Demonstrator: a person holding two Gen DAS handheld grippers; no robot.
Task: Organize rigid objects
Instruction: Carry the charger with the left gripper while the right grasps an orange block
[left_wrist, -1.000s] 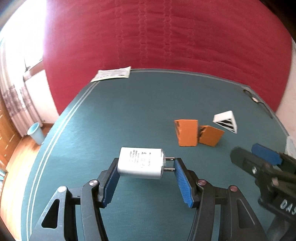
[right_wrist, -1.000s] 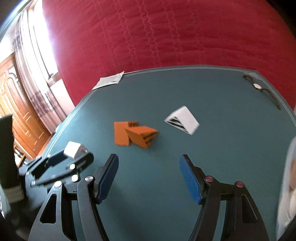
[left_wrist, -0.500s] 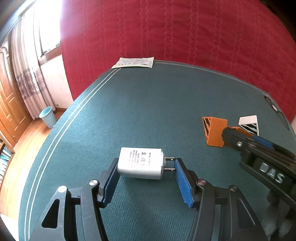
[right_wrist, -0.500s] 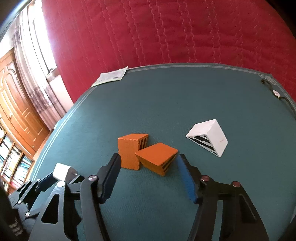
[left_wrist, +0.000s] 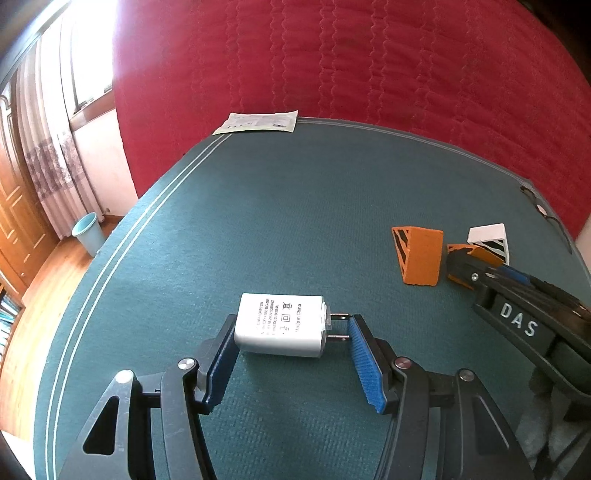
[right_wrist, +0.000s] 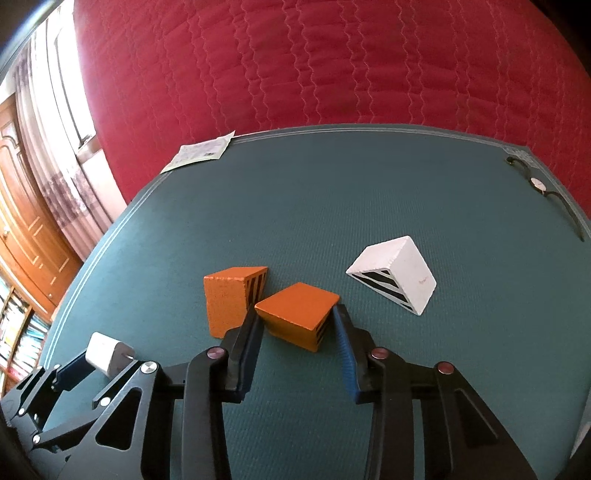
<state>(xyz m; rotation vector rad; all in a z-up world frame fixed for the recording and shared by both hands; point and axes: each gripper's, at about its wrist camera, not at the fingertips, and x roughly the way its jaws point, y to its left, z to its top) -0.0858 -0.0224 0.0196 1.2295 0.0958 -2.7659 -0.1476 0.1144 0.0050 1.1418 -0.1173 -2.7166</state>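
My left gripper is shut on a white power adapter: one blue pad lies on its body, the other on its prongs. It hovers low over the green table. My right gripper is closing around a lying orange wedge block, and its pads meet the block's two sides. A second orange block stands upright just left of it, touching it. A white wedge with black stripes lies apart to the right. The right wrist view shows the adapter at lower left.
A paper leaflet lies at the table's far left corner and a wristwatch at the far right corner. A red quilted cover rises behind the table. A light blue bin stands on the wooden floor to the left.
My right gripper moved forward to the orange blocks and narrowed its jaws around the lying wedge. My left gripper kept hold of the adapter and hardly moved.
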